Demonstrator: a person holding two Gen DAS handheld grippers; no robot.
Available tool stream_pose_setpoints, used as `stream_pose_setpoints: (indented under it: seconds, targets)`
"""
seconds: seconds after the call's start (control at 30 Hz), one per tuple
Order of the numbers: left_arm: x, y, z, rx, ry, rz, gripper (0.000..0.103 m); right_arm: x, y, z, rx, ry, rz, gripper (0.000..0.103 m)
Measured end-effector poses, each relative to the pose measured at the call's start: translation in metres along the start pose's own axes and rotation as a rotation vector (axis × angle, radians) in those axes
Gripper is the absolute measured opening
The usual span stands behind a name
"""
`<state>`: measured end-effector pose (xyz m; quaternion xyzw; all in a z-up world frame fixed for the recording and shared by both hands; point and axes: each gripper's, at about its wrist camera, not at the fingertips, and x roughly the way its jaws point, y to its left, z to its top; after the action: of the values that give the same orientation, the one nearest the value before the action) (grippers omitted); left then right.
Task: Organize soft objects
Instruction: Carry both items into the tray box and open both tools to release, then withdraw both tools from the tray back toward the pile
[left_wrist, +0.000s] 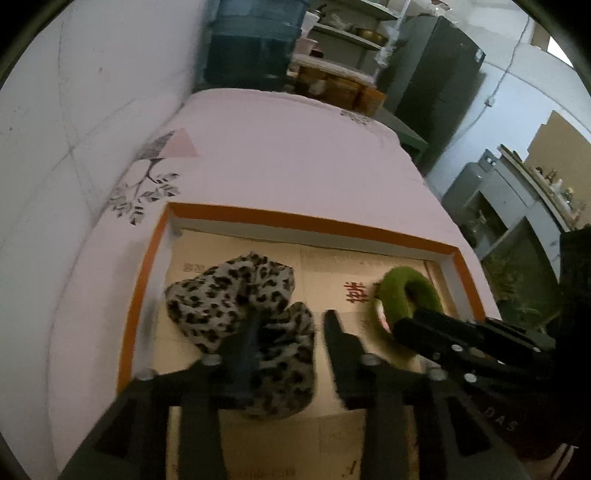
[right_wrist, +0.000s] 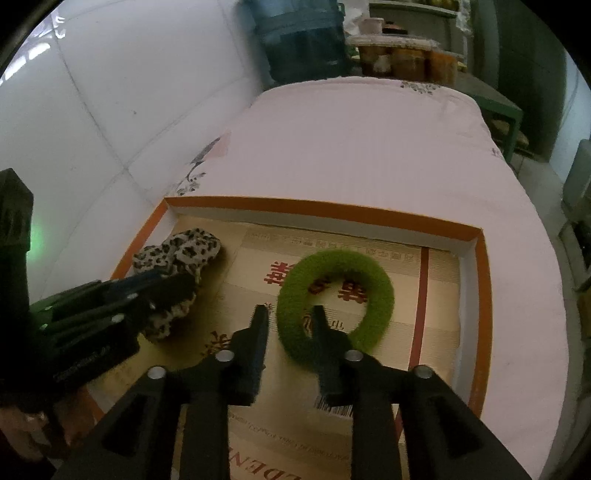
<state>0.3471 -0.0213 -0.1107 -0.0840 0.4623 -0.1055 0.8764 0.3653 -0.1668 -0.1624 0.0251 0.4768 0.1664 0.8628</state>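
Leopard-print fabric scrunchie (left_wrist: 243, 325) and fuzzy green ring scrunchie (right_wrist: 334, 301) lie in our orange-rimmed cardboard tray (right_wrist: 325, 210). Left gripper (left_wrist: 291, 325) spread wide over the leopard one; right gripper (right_wrist: 290, 314) narrowly parted, straddling the green band, not pinching. Risk: fuzz snags a fingertip, dragging it when we lift.

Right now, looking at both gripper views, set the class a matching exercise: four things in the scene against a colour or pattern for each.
Things:
1. scrunchie
2. ring
3. tray rim
4. bedsheet

Colours:
A. orange
B. green
C. pale pink
D. leopard print

Pairs: 1-D, 2-B, 3-A, 4-C
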Motion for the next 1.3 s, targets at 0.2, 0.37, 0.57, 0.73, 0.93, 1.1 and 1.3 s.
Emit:
stream_pose_setpoints:
  seconds: [0.2, 0.37, 0.57, 0.73, 0.93, 1.1, 1.3]
  targets:
    - [-0.010, -0.008, -0.001, 0.041, -0.017, 0.030, 0.053, -0.012, 0.003, -0.002, -0.002, -0.028, -0.016, 0.043]
    - [-0.025, -0.015, -0.002, 0.070, -0.047, 0.041, 0.054, -0.024, 0.005, -0.006, -0.004, -0.044, -0.029, 0.045]
    - [-0.045, -0.018, -0.006, 0.069, -0.076, 0.058, 0.054, -0.039, 0.009, -0.012, 0.007, -0.068, -0.034, 0.047]
    - [-0.068, -0.019, -0.010, 0.075, -0.127, 0.075, 0.054, -0.056, 0.013, -0.018, 0.019, -0.091, -0.037, 0.047]
    - [-0.097, -0.026, -0.017, 0.089, -0.182, 0.073, 0.054, -0.082, 0.022, -0.025, 0.029, -0.131, -0.039, 0.047]
    - [-0.123, -0.031, -0.025, 0.093, -0.229, 0.063, 0.054, -0.103, 0.029, -0.034, 0.027, -0.159, -0.058, 0.047]
    - [-0.151, -0.033, -0.041, 0.096, -0.274, 0.064, 0.054, -0.129, 0.037, -0.048, 0.043, -0.183, -0.060, 0.048]
